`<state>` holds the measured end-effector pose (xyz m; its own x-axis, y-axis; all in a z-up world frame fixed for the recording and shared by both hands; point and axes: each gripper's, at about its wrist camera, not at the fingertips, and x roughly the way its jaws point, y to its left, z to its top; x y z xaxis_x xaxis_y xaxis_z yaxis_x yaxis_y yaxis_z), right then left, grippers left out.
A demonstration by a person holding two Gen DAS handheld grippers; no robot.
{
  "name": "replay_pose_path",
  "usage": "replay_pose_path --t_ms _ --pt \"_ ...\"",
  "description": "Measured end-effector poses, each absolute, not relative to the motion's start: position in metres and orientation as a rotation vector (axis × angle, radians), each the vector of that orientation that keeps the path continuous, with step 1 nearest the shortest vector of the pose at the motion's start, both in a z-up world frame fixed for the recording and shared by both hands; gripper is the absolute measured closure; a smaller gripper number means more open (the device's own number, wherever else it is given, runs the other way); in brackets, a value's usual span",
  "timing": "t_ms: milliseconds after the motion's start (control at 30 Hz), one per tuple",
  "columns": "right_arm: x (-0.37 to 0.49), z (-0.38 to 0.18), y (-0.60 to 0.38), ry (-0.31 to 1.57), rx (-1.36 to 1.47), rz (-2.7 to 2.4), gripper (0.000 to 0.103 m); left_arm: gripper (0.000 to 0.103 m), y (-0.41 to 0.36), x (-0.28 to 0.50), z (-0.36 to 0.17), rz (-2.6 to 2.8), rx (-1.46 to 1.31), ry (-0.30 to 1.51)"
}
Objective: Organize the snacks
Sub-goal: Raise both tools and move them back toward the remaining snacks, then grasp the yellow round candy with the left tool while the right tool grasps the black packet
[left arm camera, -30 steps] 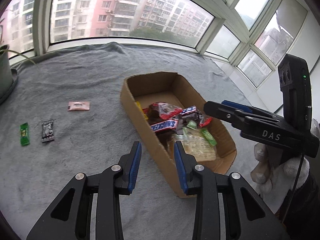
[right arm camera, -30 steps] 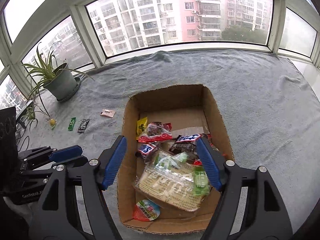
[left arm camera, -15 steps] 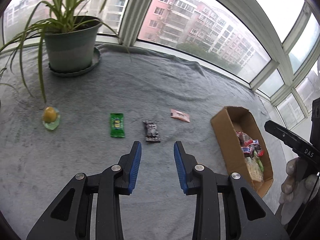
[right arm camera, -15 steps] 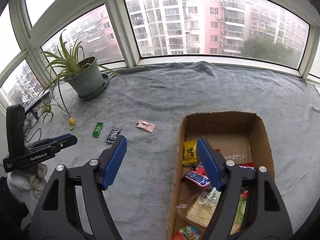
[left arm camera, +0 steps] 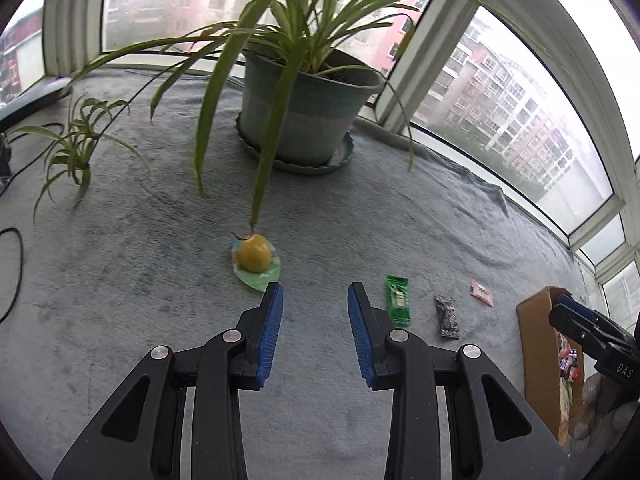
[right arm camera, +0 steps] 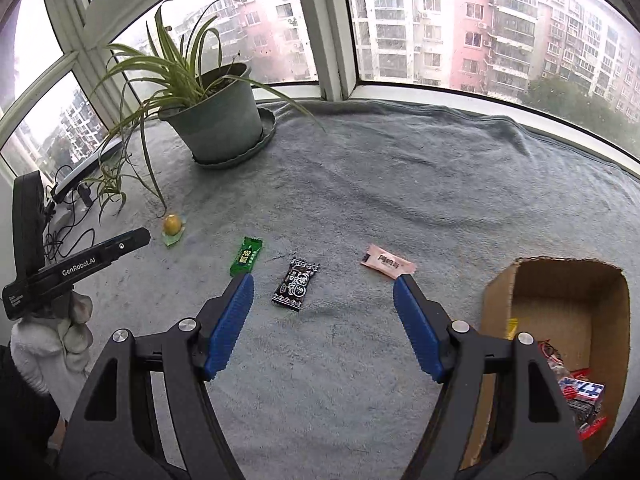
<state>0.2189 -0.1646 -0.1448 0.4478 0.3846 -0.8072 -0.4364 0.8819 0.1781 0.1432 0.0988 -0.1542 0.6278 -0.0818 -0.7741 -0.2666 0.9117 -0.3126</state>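
Several loose snacks lie on the grey blanket: a yellow jelly cup (left arm camera: 253, 258) (right arm camera: 172, 225), a green packet (left arm camera: 397, 299) (right arm camera: 246, 255), a black packet (left arm camera: 448, 316) (right arm camera: 295, 283) and a pink packet (left arm camera: 481, 291) (right arm camera: 385, 262). A cardboard box (right arm camera: 552, 292) (left arm camera: 536, 344) with several snacks inside stands at the right. My left gripper (left arm camera: 315, 294) is open and empty, just short of the jelly cup. My right gripper (right arm camera: 323, 285) is open and empty, above the black packet.
A large potted plant (left arm camera: 308, 104) (right arm camera: 218, 120) in a saucer stands at the back, its leaves hanging over the jelly cup. A small plantlet (left arm camera: 76, 152) and black cables (right arm camera: 68, 232) lie at the far left. Windows bound the blanket's far edge.
Both grippers have swung left, away from the box. The left now faces the jelly cup and plant; the right now faces the loose packets. Both stay open.
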Motion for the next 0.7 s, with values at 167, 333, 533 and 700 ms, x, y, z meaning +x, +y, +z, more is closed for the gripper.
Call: replay_pose_path --t_ms 167,333,533,700 --pt "0.227 -0.167 -0.142 1.037 -0.076 0.535 0.028 0.071 0.114 0.153 -0.165 0.148 -0.407 0.900" --pt "0.238 -0.187 -0.129 1.095 -0.068 0.546 0.048 0.071 0.121 0.165 -0.173 0.161 -0.374 0.906" --pt "0.248 -0.202 -0.127 1.138 -0.034 0.534 0.052 0.071 0.123 0.180 -0.184 0.165 -0.325 0.922" --pt "0.252 -0.213 -0.119 1.159 -0.072 0.525 0.058 0.071 0.124 0.189 -0.191 0.163 -0.313 0.932"
